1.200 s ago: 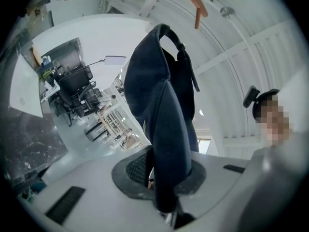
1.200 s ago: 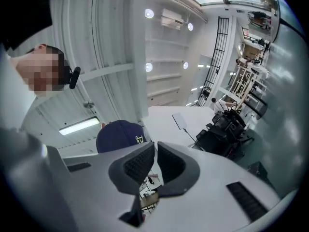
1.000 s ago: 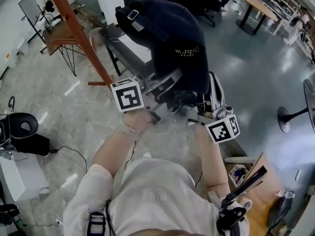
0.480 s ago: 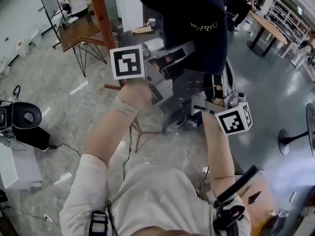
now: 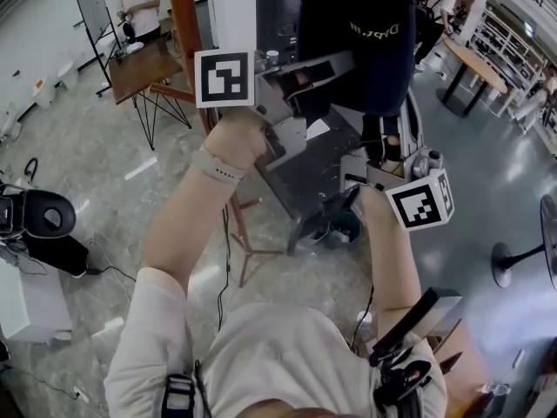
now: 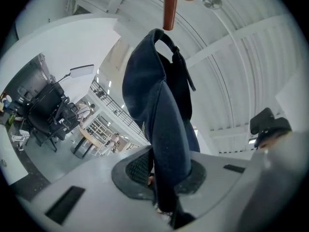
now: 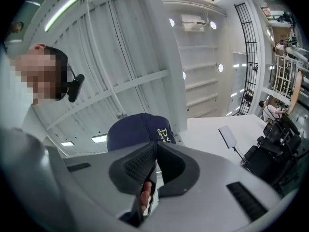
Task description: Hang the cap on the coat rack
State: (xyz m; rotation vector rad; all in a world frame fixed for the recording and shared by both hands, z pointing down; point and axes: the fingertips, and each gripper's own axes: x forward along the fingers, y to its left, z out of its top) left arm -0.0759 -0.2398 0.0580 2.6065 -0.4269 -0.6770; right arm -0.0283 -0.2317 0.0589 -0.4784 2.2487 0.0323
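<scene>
My left gripper [image 5: 315, 78] holds a navy cap [image 5: 355, 24] up high, its jaws shut on a fold of the fabric. In the left gripper view the cap [image 6: 159, 105] hangs from the left gripper [image 6: 166, 173], and its back strap loop sits just under a reddish-brown peg [image 6: 170, 6] of the coat rack. The rack's pole [image 5: 184, 24] rises at the left of the cap. My right gripper [image 5: 383, 142] is below the cap's lower edge. Its jaws [image 7: 155, 153] are closed, apparently pinching the cap's [image 7: 137, 132] edge.
A grey desk [image 5: 305, 168] stands under the grippers. The rack's legs [image 5: 245, 249] spread on the marble floor. A wooden table [image 5: 144, 64] with a person [image 5: 139, 3] beside it is at the back left. A fan base [image 5: 513, 251] is at right.
Both grippers have risen with the cap, carrying it up past the desk and closer to the rack's pole. The cap now reaches the top of the head view.
</scene>
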